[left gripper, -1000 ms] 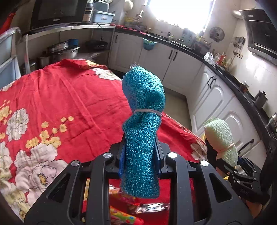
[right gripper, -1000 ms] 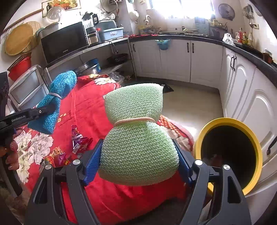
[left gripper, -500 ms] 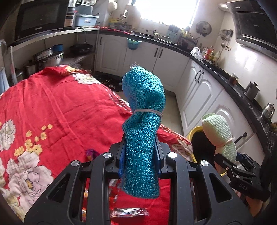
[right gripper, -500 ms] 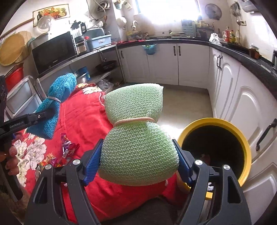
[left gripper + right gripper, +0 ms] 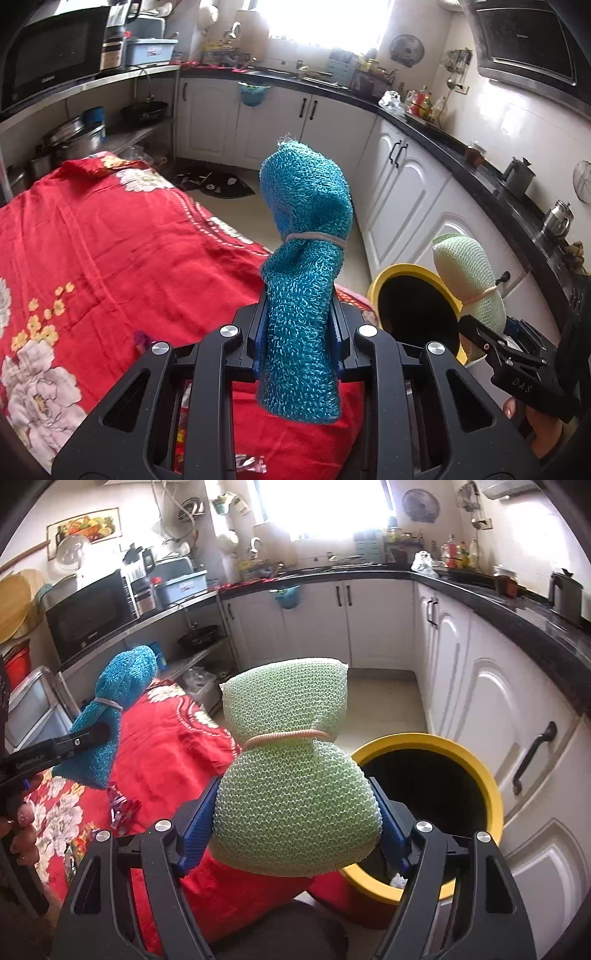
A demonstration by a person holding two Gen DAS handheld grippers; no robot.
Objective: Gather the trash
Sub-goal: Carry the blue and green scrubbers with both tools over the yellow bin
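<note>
Both claws, left claw (image 5: 300, 280) and right claw (image 5: 295, 775), are seen closed and empty; wrappers (image 5: 123, 808) are left on the red worktop (image 5: 173, 746), left of the yellow bin (image 5: 491, 797).

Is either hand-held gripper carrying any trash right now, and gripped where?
Cannot tell: the blue cloth cover and green mesh cover wrap the fingers, hiding any gap. No wrapper shows at either tip.

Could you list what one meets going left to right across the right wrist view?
Left gripper in blue cloth → candy wrappers on the red floral cloth → right gripper in green cloth → yellow bin → white cabinet door.
</note>
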